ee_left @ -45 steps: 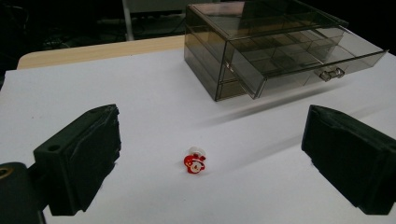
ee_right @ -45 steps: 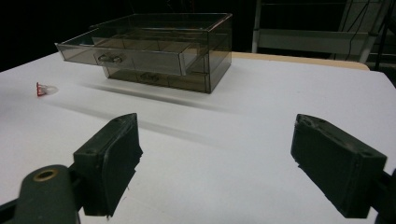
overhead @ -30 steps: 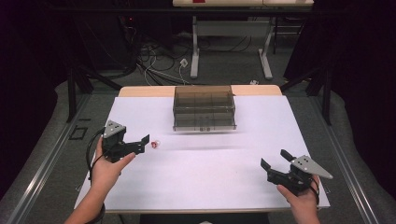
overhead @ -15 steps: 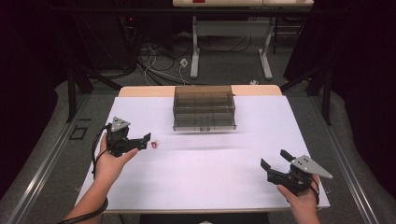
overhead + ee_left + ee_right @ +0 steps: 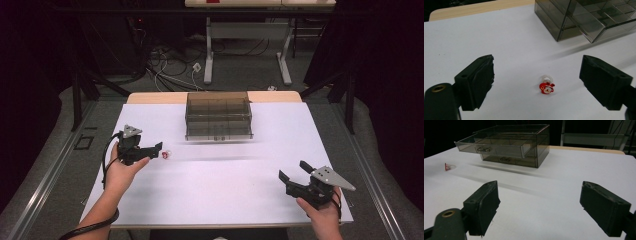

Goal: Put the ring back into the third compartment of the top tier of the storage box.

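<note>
Jaws spread wide, the left claw (image 5: pixel 537 82) hovers over the small red-and-white ring charm (image 5: pixel 546 87) on the white surface (image 5: pixel 225 190), seemingly aligning for a pickup, the smoky plastic drawer box (image 5: pixel 218 116) at two o'clock.

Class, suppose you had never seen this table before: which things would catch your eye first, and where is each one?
The smoky clear drawer box at the table's far middle stands out, its top drawer pulled out. Next comes a tiny red charm on the white sheet, lying between the open jaws of the left tool. The right tool, also open, is held at the near right corner.
</note>
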A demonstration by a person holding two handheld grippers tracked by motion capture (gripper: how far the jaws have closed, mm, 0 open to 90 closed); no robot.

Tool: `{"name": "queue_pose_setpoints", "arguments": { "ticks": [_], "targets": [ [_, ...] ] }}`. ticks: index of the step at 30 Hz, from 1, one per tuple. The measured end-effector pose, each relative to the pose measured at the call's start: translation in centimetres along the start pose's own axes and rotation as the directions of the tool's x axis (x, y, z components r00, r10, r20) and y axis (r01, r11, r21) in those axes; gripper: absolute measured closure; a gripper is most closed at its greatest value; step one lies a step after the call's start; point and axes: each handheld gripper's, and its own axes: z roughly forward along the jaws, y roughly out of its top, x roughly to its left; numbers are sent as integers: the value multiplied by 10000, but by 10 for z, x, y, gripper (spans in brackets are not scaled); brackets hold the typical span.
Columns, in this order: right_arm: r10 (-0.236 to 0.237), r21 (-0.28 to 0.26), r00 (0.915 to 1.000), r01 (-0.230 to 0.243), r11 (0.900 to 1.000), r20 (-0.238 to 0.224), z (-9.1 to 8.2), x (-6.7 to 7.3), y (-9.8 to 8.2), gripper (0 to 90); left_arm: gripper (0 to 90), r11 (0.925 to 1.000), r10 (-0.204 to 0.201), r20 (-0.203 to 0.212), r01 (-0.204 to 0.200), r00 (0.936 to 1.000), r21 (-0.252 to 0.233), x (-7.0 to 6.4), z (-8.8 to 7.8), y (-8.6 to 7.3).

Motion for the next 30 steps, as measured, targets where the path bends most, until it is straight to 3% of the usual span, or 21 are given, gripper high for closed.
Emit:
{"name": "queue_pose_setpoints", "arguments": {
  "ticks": [26,30],
  "targets": [
    [-4,78,10000,5,10000,-99,1,-1,-1,150,236,9973,54,126,-63,9999,731,-9,31,-2],
    [-21,86,9999,22,10000,-145,2,-1,-1,150,242,9953,268,122,-278,9996,925,-9,34,-2]
  ]
}}
